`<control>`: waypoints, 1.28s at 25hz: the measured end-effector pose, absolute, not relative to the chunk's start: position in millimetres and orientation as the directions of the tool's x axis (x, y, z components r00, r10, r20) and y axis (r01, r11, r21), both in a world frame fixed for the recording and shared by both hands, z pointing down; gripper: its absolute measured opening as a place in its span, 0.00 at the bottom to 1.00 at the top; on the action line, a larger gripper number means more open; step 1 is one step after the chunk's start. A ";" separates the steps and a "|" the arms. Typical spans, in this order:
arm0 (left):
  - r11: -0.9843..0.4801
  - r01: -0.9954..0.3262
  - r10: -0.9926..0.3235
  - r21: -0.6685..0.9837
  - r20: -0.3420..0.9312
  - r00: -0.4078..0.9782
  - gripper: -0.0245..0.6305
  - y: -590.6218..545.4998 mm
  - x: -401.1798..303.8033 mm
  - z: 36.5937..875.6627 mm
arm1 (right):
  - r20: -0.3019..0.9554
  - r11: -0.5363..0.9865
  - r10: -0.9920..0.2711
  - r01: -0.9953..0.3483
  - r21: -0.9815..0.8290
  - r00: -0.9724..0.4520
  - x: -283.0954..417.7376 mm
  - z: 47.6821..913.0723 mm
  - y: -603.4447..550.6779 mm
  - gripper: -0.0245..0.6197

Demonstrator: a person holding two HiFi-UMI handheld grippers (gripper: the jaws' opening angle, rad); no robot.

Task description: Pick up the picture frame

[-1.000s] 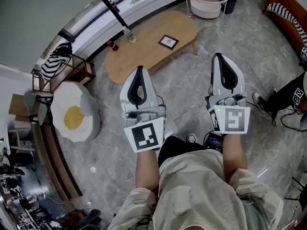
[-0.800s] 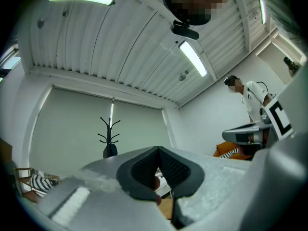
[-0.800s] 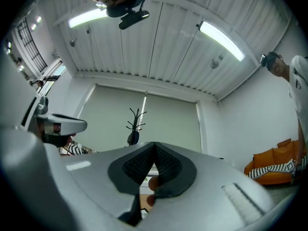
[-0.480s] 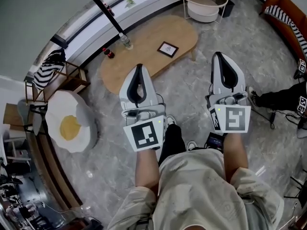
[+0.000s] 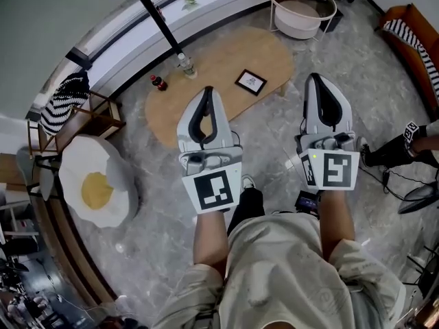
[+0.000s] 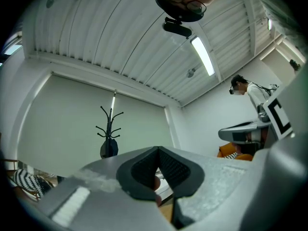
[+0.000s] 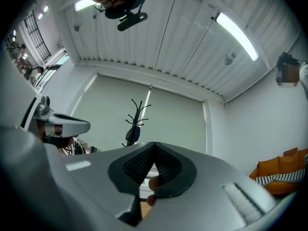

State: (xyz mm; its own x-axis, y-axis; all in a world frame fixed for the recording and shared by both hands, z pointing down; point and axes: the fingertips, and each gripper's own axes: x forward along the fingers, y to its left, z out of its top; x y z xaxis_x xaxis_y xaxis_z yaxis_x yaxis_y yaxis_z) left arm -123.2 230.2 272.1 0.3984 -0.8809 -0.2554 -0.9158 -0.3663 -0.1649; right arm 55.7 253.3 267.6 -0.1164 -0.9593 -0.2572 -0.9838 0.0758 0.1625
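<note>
Though the picture frame (image 5: 251,82) lies flat on the oval wooden table (image 5: 221,55), neither gripper touches it. It sits toward the table's right end in the head view, well apart from the clear bottle (image 5: 185,66) and the small dark bottle (image 5: 158,82) at the far left edge. The left gripper (image 5: 207,92) has its jaws fully together with nothing between them; in the left gripper view the ribbed black pads meet at the tip. The right gripper (image 5: 314,80) is closed the same way and empty, its pads pressed together in the right gripper view. From the head view the left gripper's tip overlaps the table's near edge, while the right gripper hangs over the grey floor (image 5: 384,108) beside the table's right end, with the frame showing between the two tips and beyond them. Both gripper views tilt upward toward a pale wall, a ribbed ceiling and a black coat stand (image 6: 110,124). A fried-egg cushion (image 5: 96,189) lies left of the table
</note>
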 end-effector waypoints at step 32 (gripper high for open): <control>-0.495 -0.844 -0.836 -0.206 -0.152 0.527 0.04 -55.1 2.0 304.9 | -0.209 -0.058 -0.977 -0.998 0.040 0.049 185.1 317.0 -6.0 0.04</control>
